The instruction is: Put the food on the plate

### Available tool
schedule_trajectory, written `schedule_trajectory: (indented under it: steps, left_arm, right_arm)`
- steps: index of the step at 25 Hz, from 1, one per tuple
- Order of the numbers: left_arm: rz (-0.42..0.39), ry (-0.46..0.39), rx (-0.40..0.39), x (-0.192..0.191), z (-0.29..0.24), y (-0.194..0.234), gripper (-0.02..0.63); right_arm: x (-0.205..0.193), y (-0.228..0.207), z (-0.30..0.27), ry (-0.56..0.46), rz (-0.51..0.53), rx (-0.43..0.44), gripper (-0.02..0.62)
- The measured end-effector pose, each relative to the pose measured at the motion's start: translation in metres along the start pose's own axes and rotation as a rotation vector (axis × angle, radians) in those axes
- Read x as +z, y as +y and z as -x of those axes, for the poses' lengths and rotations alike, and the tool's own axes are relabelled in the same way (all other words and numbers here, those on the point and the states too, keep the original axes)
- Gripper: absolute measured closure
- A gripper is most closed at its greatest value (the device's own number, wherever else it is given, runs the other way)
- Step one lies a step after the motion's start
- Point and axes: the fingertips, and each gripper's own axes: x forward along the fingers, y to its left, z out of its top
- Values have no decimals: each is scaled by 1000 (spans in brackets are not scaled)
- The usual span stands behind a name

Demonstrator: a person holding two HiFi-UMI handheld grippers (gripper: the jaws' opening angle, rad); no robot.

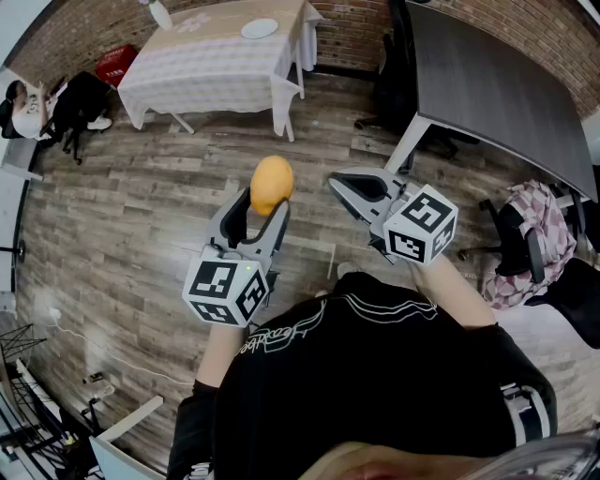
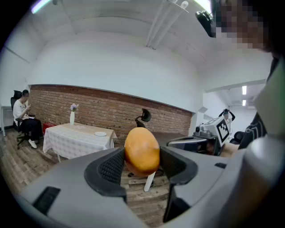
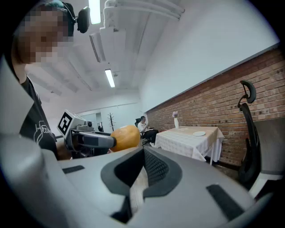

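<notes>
Gripping a rounded orange-yellow piece of food (image 1: pixel 271 185) with the left gripper (image 1: pixel 261 202): jaws spread wide, both black pads pressed against its two sides, top of it poking out above the jaw tips. Held up in the air over the wooden floor (image 1: pixel 141 216), well apart from every table. Keeping the right gripper (image 1: pixel 339 184) just beside on the right, near the food but not touching it. Jaws there brought together with nothing between them, probably fully closed, judging by the thin line between the pads in the right gripper view. Far ahead, beside the brick wall (image 1: pixel 366 28), a table with a white cloth (image 1: pixel 216 66), and on it a small white plate (image 1: pixel 260 29), toward the right end in the head view. Also on that table, at the other end, a pale vase (image 2: pixel 72 116) with flowers. Food nowhere near the plate yet. At the far left a seated person (image 1: pixel 28 103); at the right a long dark table (image 1: pixel 497 84) and a chair with a pink checked cloth (image 1: pixel 530 239) over it.
</notes>
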Motion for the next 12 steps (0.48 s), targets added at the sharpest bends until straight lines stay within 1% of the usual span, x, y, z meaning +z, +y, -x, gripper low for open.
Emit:
schedule_trajectory:
  steps: [8, 12]
  left_arm:
    - [19, 7, -9, -10, 8, -1, 356]
    - [8, 0, -19, -6, 14, -2, 356]
  right_arm:
    - [-12, 7, 0, 13, -18, -12, 600]
    - [-1, 10, 3, -27, -28, -22, 600]
